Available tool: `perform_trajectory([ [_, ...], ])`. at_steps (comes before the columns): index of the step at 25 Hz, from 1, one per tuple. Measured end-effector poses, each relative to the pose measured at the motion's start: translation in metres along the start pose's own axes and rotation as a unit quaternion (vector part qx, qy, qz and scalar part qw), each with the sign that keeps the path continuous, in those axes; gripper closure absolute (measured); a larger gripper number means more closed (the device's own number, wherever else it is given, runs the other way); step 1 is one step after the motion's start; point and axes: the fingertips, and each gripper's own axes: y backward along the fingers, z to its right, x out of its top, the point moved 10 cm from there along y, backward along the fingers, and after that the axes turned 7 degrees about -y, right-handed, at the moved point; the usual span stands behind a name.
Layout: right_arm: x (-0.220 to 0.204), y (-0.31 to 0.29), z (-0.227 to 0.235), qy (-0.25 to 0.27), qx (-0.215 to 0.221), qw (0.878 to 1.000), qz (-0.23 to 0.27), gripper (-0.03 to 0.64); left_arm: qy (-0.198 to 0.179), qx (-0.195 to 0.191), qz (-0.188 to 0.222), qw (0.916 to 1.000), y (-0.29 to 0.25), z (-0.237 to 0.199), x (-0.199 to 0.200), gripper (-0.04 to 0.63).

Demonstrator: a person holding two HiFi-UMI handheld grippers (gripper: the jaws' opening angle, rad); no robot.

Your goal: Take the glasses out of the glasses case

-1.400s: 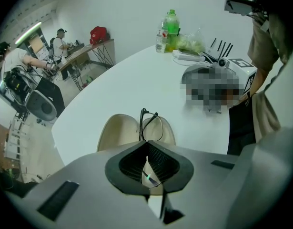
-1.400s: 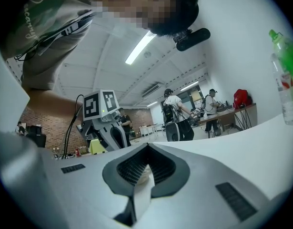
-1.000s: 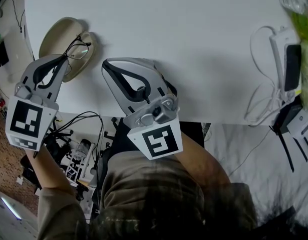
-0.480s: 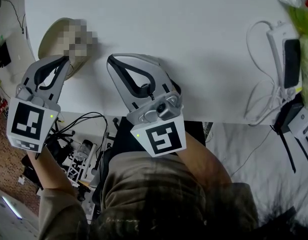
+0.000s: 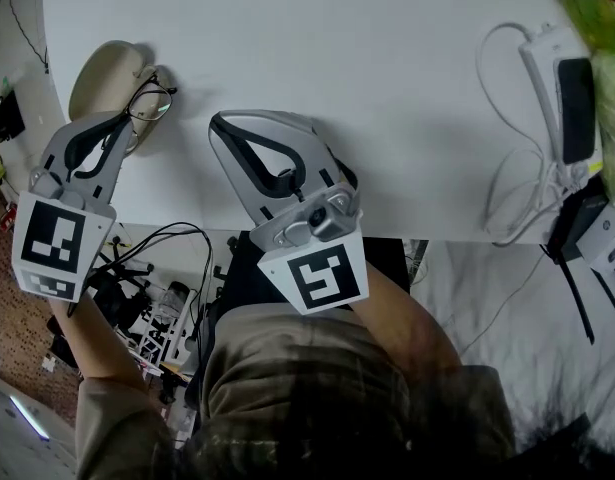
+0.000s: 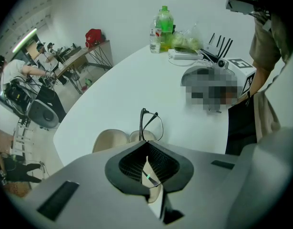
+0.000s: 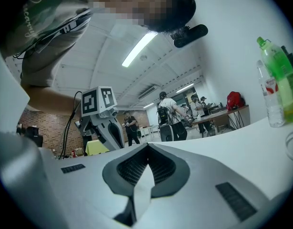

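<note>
The thin black-framed glasses [image 5: 153,102] hang by one temple from my left gripper [image 5: 128,119], whose jaws are shut on that temple. In the left gripper view the glasses [image 6: 149,124] stand upright just past the jaw tips of the left gripper [image 6: 146,147], above the open beige glasses case [image 6: 109,139]. In the head view the case [image 5: 99,76] lies at the table's left corner, with the lenses at its right edge. My right gripper [image 5: 220,126] rests low at the table's front edge, shut and empty; the right gripper [image 7: 147,148] has nothing between its pads.
The white table [image 5: 387,68] stretches ahead. A white power strip with a black phone [image 5: 573,96] and looping cables [image 5: 507,188] sit at the right. A green bottle [image 6: 164,20] and a router [image 6: 215,44] stand at the far end. The front edge is close under both grippers.
The left gripper has carried the glasses a little to the right, so the lenses now sit at the case's right edge instead of over it. The right gripper has barely shifted.
</note>
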Motion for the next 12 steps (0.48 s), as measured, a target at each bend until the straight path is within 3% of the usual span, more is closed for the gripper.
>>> perform_trajectory([
  [8,0.003,0.009,0.011,-0.001,0.005,1.0,-0.011,0.604,0.01,-0.01,0.013,0.9998,0.001,0.005,0.008,0.577],
  [12,-0.001,0.02,0.019,-0.028,-0.003,0.999,-0.015,0.604,0.019,-0.009,0.016,0.9997,-0.001,0.006,0.014,0.577],
])
